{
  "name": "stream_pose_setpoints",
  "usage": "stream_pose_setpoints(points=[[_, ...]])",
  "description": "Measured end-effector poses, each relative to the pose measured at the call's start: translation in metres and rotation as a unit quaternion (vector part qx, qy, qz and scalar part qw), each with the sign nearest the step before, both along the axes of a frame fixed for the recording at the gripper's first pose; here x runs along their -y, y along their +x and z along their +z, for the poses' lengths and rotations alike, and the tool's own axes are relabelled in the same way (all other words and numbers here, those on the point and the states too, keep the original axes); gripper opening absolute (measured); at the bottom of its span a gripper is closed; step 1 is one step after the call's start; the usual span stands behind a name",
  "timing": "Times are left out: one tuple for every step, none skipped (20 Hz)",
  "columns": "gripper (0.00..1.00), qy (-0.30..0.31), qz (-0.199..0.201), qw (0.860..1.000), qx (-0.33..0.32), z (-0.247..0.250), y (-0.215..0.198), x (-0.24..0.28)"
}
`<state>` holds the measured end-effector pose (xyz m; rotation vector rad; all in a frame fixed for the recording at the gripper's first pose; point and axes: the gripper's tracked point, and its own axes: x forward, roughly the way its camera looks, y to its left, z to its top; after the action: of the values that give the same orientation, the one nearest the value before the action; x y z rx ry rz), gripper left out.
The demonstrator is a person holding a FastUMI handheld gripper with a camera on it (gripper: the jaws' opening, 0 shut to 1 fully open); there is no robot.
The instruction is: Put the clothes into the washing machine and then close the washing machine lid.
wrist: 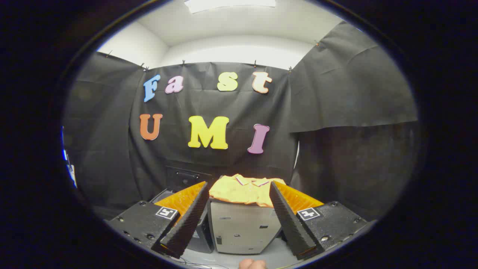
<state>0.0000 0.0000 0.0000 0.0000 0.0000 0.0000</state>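
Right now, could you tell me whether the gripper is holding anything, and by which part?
Nothing is held: the gripper is open, and the yellow clothes lie beyond its fingers on a grey box.

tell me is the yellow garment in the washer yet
Not yet: the yellow garment lies heaped on the grey box, beyond the open tool.

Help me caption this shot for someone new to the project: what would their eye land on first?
The yellow garment stands out first, lying crumpled on top of a grey box-shaped unit just beyond the fingers. The gripper is open, its two fingers spread wide and framing that unit, touching nothing. Left of the unit, behind the left finger, sits a dark appliance against the booth's black cloth wall.
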Motion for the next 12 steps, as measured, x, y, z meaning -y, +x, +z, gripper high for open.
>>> stream_pose_setpoints(points=[[1.00,-0.003,0.000,1.000,-0.001,0.0005,-0.0012,0.0002],[1.00,-0.001,0.002,1.000,-0.003,0.0009,-0.0024,-0.0010],[1.00,0.002,0.005,1.000,-0.005,-0.0011,-0.0032,-0.0027],[1.00,0.006,0.006,1.000,-0.005,-0.0008,-0.0036,-0.0032],[1.00,0.006,0.007,1.000,-0.006,-0.0013,-0.0031,-0.0024],[1.00,0.004,0.006,1.000,-0.007,-0.0021,-0.0038,-0.0016],[1.00,0.002,0.004,1.000,-0.009,-0.0047,-0.0040,0.0000],[1.00,0.000,0.003,1.000,-0.010,-0.0041,-0.0044,0.0010],[1.00,-0.001,0.002,1.000,-0.009,-0.0041,-0.0048,0.0015],[1.00,0.001,0.001,1.000,-0.011,-0.0049,-0.0045,0.0028],[1.00,0.004,0.002,1.000,-0.012,-0.0057,-0.0049,0.0020],[1.00,0.005,0.001,1.000,-0.015,-0.0071,-0.0048,0.0019]])
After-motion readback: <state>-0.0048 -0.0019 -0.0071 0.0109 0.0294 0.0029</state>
